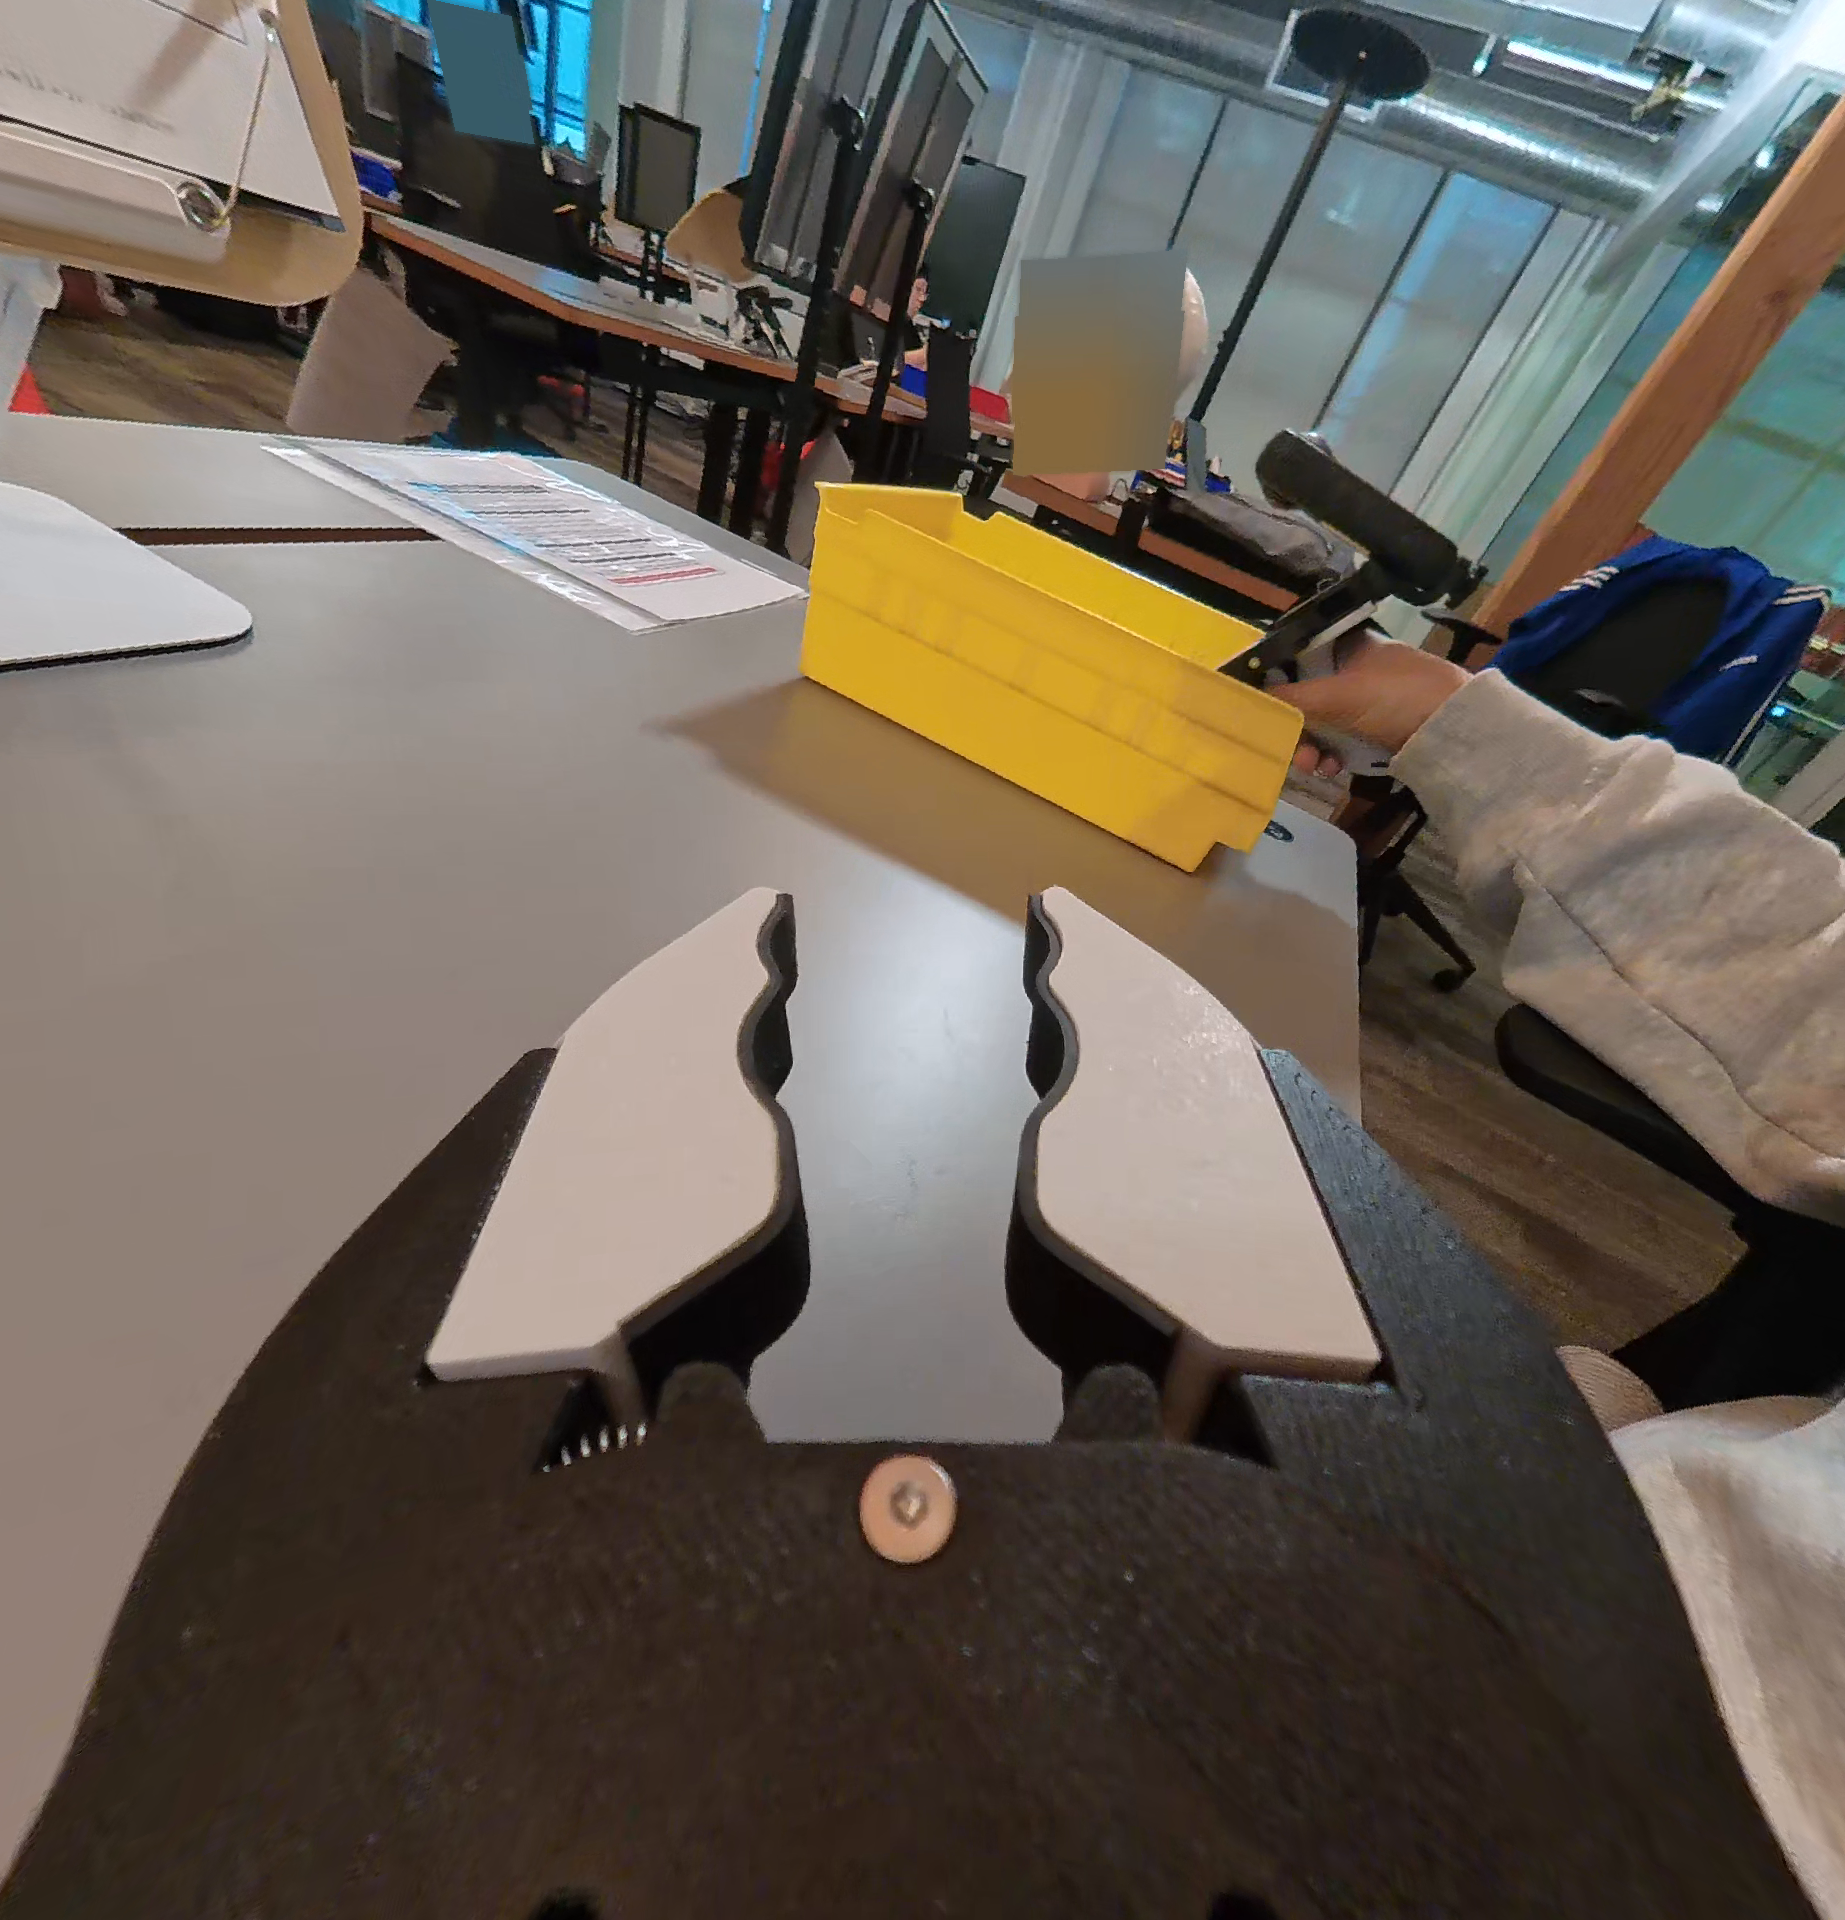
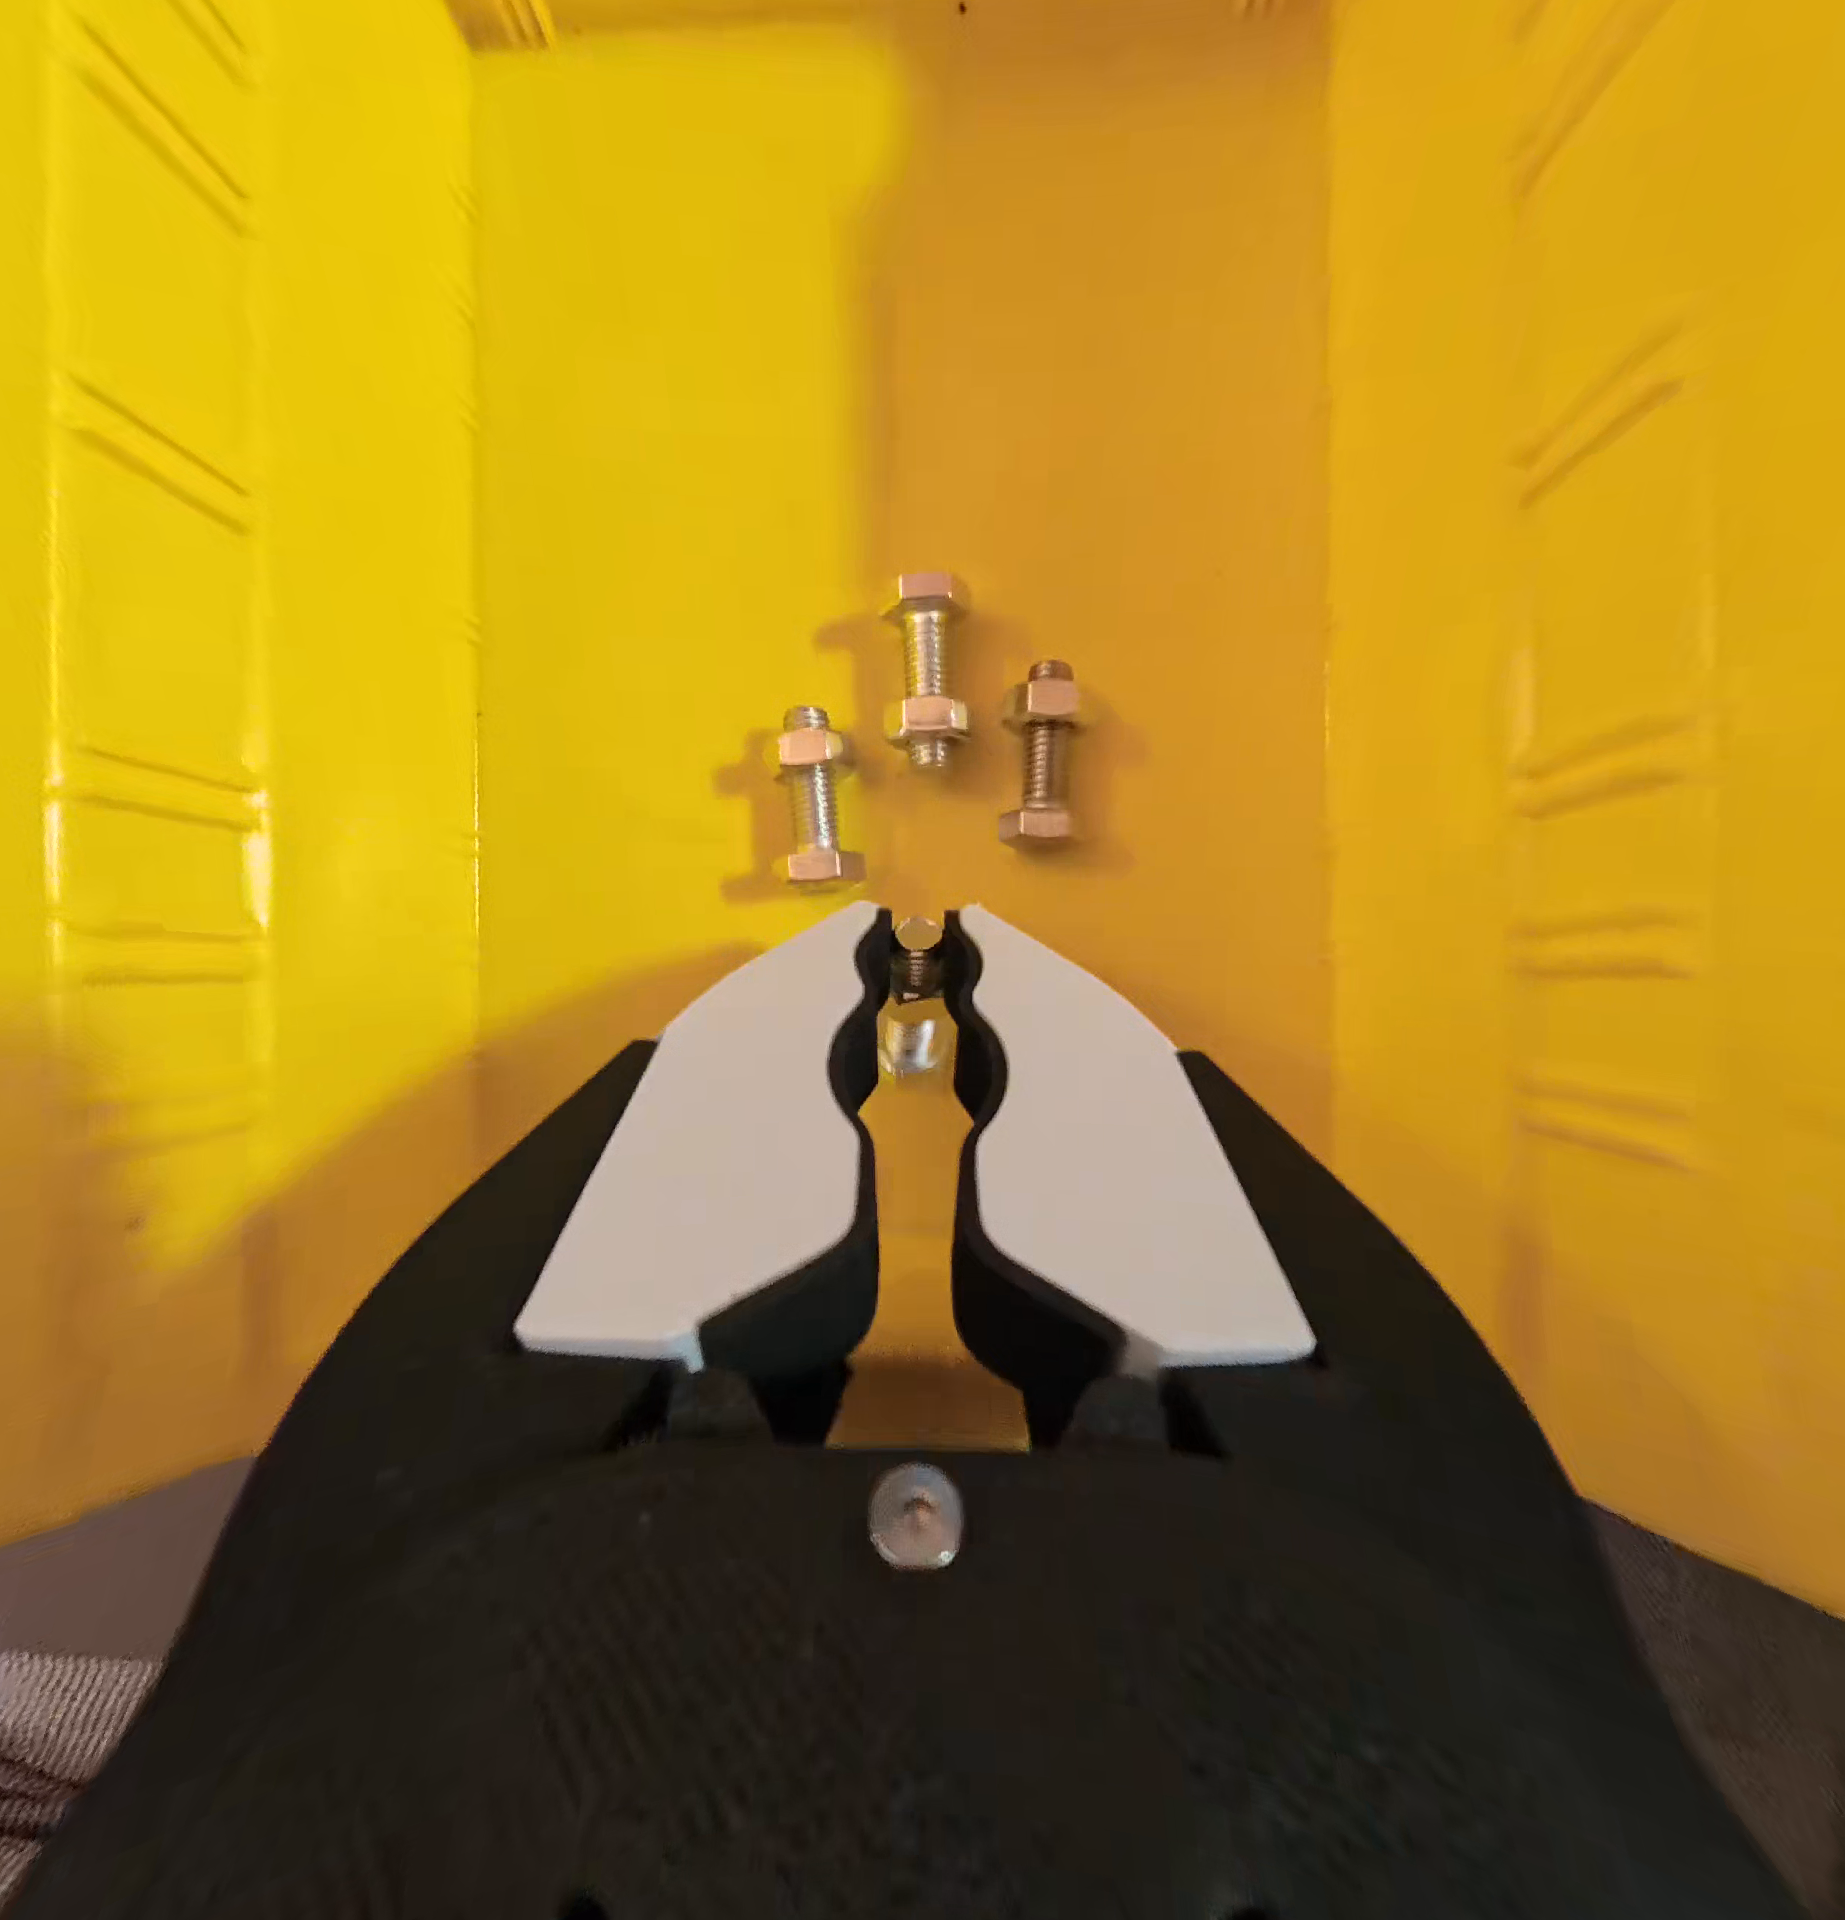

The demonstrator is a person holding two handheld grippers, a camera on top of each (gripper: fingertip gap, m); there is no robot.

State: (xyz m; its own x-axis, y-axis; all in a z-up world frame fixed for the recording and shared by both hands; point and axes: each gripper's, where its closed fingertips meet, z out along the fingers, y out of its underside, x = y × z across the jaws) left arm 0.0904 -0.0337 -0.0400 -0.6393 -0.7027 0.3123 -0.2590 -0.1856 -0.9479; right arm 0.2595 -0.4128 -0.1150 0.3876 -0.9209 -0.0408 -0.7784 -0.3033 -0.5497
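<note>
Right gripper [image 2: 918,914] inside yellow bin [image 2: 274,623], pinching a nutted bolt [image 2: 916,971], partly hidden by fingers. Three bolts beyond. Left gripper [image 1: 910,904] spread, empty, above table [image 1: 378,831].

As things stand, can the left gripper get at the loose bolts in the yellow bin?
Probably not directly. The left gripper hovers open over bare table, short of the yellow bin. Its near wall hides the bolts, and the right gripper, shut on one bolt, already occupies the bin.

open-plan office: rows of desks [image 1: 627,301] and monitors [image 1: 656,171].
</note>
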